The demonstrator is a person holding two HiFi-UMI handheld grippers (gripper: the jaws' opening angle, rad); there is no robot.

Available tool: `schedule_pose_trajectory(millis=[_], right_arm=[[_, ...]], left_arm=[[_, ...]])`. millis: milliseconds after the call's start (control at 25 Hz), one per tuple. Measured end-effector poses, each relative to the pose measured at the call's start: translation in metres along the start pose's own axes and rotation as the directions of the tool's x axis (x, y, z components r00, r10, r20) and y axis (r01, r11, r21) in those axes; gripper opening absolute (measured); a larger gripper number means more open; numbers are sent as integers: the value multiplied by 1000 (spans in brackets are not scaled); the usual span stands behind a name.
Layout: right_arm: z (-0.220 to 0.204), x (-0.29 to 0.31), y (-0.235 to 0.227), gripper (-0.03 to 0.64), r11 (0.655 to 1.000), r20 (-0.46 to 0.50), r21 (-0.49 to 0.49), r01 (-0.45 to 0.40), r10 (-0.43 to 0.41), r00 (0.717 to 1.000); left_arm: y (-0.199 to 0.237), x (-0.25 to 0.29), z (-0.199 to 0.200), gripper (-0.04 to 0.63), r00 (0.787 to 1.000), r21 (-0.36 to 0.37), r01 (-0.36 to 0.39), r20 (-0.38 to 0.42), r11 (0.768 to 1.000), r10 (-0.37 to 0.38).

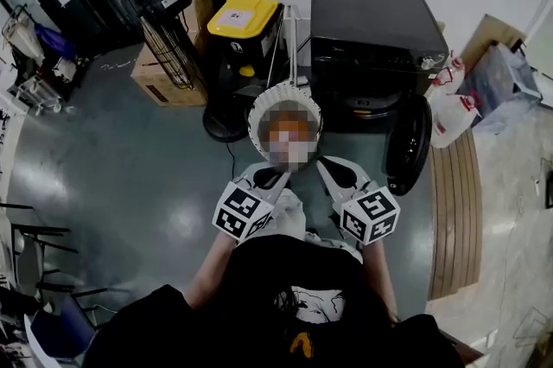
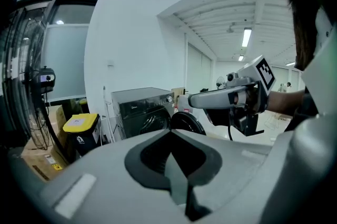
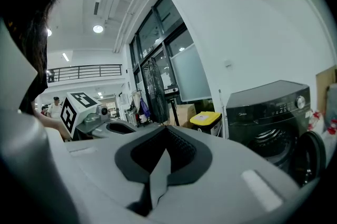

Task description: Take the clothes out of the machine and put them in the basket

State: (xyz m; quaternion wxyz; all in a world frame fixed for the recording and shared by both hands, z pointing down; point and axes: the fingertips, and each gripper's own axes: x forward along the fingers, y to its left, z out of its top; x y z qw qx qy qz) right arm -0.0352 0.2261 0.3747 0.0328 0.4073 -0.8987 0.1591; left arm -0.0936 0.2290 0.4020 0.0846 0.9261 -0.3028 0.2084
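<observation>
Jaws of both grippers are seen pressed together, with nothing clamped. The left gripper (image 2: 169,132) and right gripper (image 3: 166,131) are held side by side at the person's chest, well apart from the machine. Whether clothes lie in the drum cannot be told. The black front-loading washing machine (image 1: 373,16) is set against a white wall, its round door (image 1: 408,143) swung open. A white slatted plastic basket (image 1: 255,116) is placed on the floor just before the machine, between it and the grippers; its contents are obscured. A black bin with yellow lid (image 1: 246,16), a black floor fan (image 1: 168,47) and a cardboard box (image 1: 160,85) are seen at picture left of the machine, and white bottles (image 1: 454,111) beside the door. The basket is shown only in the head view. The machine's control panel (image 3: 287,104) is shown face-on only in the gripper views.
</observation>
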Motion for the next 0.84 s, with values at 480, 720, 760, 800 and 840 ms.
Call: schedule_pose_trajectory(millis=[480,720,760,800,840], right_arm=[[0,-4,3,20,1000,1,-19,10,-10,1000],[2,-6,3,20,999,8,-25,25,-25,1000],[2,-6,3,20,999,8,-26,26,-25,1000],[2,-6,4,20,999,8,-28,26,-26,1000],[2,-6,4,20,999,8,-30,26,-26,1000]], left_arm=[[-5,-2,7,3,999,14,24,24,1000,-24],[-7,-1,6,3,999,20,35,19,999,-35],[-7,-2,6,3,999,21,36,19,999,-36],[-7,-2,6,3,999,21,36,19,999,-37],[-6,-2,6,3,999,21,37,18,999,-38]])
